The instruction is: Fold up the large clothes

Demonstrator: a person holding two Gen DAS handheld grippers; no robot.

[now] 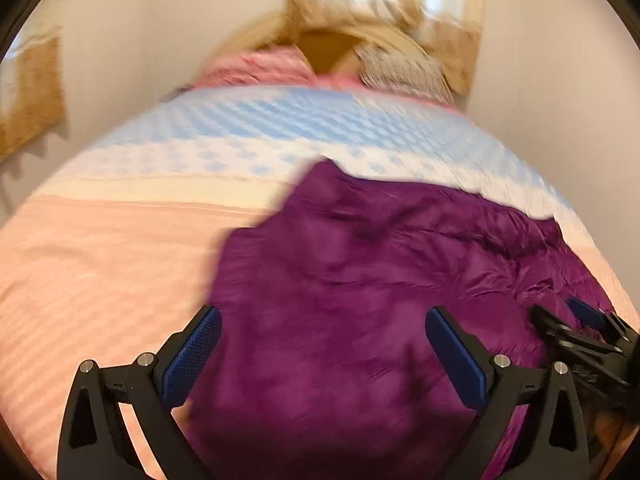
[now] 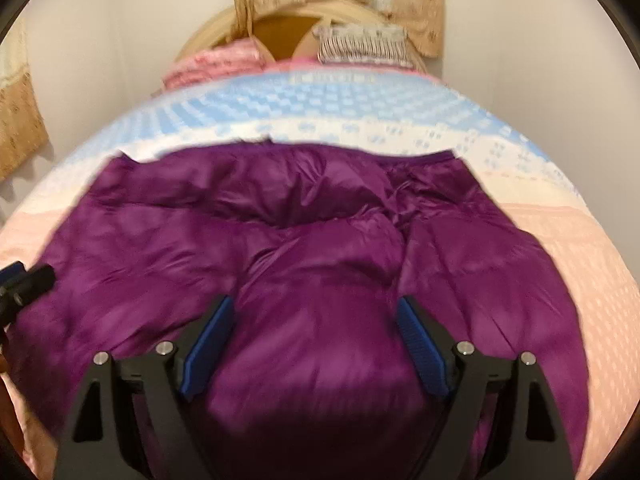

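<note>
While the purple jacket is lying spread on the pink and blue bedcover, we are holding both grippers just above it. Our left gripper and right gripper are gaping wide, gripping nothing.

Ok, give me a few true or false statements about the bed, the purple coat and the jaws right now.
1. A purple coat lies spread on the bed. True.
2. The right gripper is clamped on the coat. False: its jaws stand open, gripping nothing.
3. The left gripper has its jaws open. True.
4. The bedcover is plain green. False: it is pink near the camera and blue-and-white checked further up.
5. A pink pillow sits at the headboard. True.
</note>
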